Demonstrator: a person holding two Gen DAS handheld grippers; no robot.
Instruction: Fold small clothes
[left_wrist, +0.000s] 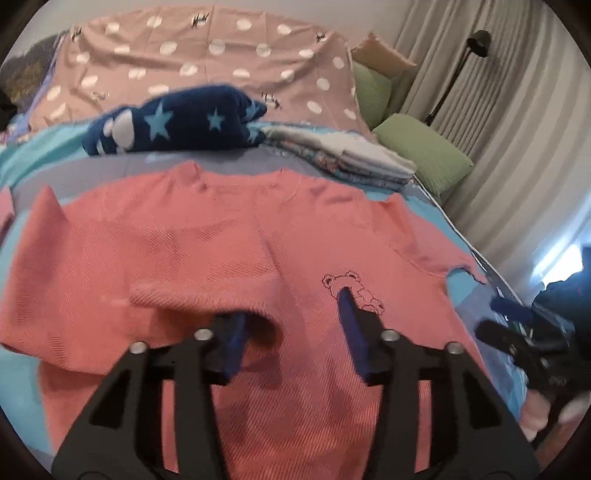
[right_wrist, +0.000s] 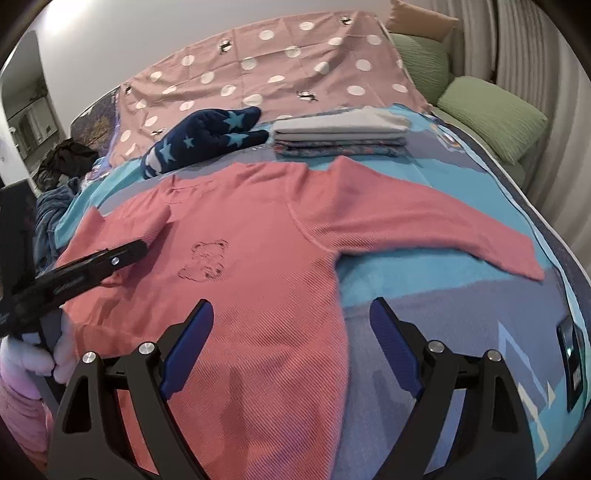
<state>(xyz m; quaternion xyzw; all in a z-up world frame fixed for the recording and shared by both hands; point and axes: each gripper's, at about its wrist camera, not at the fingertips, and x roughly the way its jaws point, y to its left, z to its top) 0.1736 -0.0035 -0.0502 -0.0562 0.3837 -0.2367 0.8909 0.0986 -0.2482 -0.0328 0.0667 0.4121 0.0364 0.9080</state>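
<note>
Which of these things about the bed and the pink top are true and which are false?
1. The pink top lies spread out on the bed. True.
2. The bear drawing is on the navy star garment. False: it is on the pink top.
3. The right gripper has its jaws clamped on a sleeve. False: they stand open with nothing pinched.
4. A stack of folded clothes sits beyond the pink top. True.
5. The pillows are red. False: they are green.
</note>
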